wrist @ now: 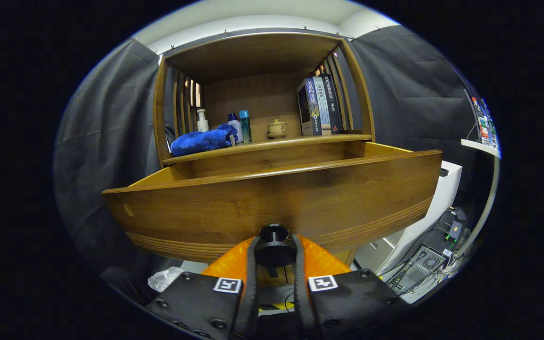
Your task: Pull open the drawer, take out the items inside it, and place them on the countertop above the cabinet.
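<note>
The wooden drawer [272,203] stands pulled out from the cabinet, its front panel close ahead of me. Its round black knob [274,232] sits between my two fingers [251,269], and my gripper [274,252] is shut on it. The tall front panel hides whatever lies inside the drawer. Above and behind it is the countertop [300,140], carrying a folded blue towel [203,140], a white pump bottle [202,121], a teal bottle [245,125], a small lidded pot [276,128] and three upright books [319,106].
A white unit [442,193] stands just right of the drawer, with a computer case [423,260] and cables on the floor below it. A crumpled clear plastic bag [164,278] lies low to the left. A shelf [480,146] juts out far right.
</note>
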Demonstrator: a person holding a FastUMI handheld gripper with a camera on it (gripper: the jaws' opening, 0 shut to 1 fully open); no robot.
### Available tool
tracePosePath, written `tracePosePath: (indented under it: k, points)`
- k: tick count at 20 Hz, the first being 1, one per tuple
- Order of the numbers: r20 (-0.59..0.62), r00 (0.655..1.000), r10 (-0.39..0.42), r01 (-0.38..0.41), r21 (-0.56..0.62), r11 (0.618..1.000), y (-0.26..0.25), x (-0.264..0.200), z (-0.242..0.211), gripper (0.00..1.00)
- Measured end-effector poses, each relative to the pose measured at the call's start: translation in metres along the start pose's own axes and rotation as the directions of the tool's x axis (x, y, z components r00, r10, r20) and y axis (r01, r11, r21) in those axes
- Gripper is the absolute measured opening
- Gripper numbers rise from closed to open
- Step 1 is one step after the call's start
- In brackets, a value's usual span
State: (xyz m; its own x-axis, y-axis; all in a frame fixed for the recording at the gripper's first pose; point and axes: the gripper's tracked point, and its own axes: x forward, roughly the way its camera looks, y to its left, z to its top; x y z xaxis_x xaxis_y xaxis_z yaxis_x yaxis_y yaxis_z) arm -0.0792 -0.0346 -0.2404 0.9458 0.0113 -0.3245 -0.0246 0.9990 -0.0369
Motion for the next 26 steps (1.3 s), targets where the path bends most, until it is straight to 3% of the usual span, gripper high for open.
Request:
tracePosePath:
  k: [3, 14, 18, 22, 26]
  points:
    - [0.013, 0.999, -0.031, 0.031, -0.018, 0.999, -0.003, -0.003, 0.016, 0.53]
    - [0.107, 0.994, 0.001, 0.007, -0.073, 0.997, 0.022, -0.017, 0.113, 0.95]
    - [0.122, 0.993, 0.008, -0.007, -0.006, 1.000, 0.027, 0.005, 0.149, 0.96]
    - [0.070, 0.996, -0.058, 0.056, 0.032, 0.998, 0.023, 0.039, 0.171, 0.97]
    - [-0.093, 0.996, -0.005, 0.011, 0.063, 0.998, 0.039, 0.074, 0.164, 0.98]
